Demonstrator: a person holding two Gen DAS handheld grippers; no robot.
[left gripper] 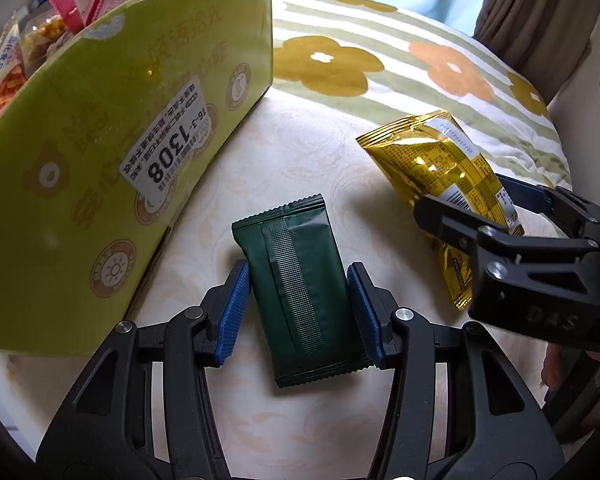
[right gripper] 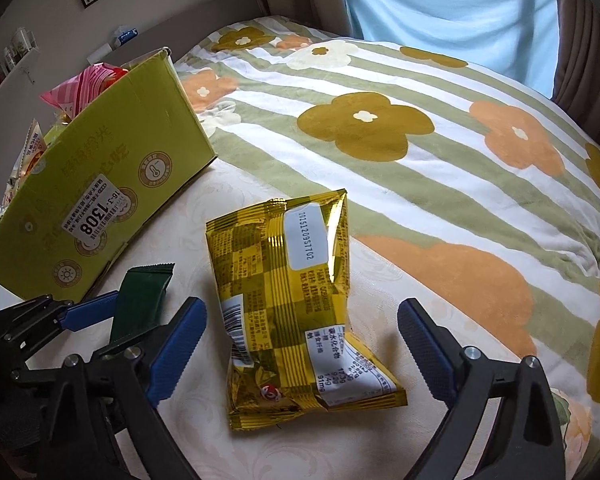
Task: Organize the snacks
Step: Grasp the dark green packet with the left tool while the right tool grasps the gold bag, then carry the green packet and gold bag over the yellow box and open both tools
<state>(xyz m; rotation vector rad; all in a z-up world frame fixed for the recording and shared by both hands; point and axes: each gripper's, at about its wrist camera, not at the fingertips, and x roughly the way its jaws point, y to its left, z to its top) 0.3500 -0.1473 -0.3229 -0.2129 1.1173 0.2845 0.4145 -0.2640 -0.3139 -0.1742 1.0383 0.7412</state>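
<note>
Green packet (left gripper: pixel 296 288) flat on cream mattress (left gripper: pixel 300 160) by the box's near corner, long axis along the fingers | left gripper (left gripper: pixel 298 312) pads flank it, touching or nearly, grip unconfirmed | gold bag (right gripper: pixel 296 300) just beside, between right gripper (right gripper: pixel 304 344) wide-open jaws | green box (left gripper: pixel 100 160) of snacks left of both.

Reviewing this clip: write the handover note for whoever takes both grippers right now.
Left gripper: shut on the dark green foil snack packet, packet still on the cream mattress.
Right gripper: open, jaws straddling the gold foil snack bag without touching it.
Yellow-green cardboard box: to the left, already holding pink and orange snack packs.
Done: green packet gripped.
Left: lift it into the box, then grasp and box the gold bag.
</note>
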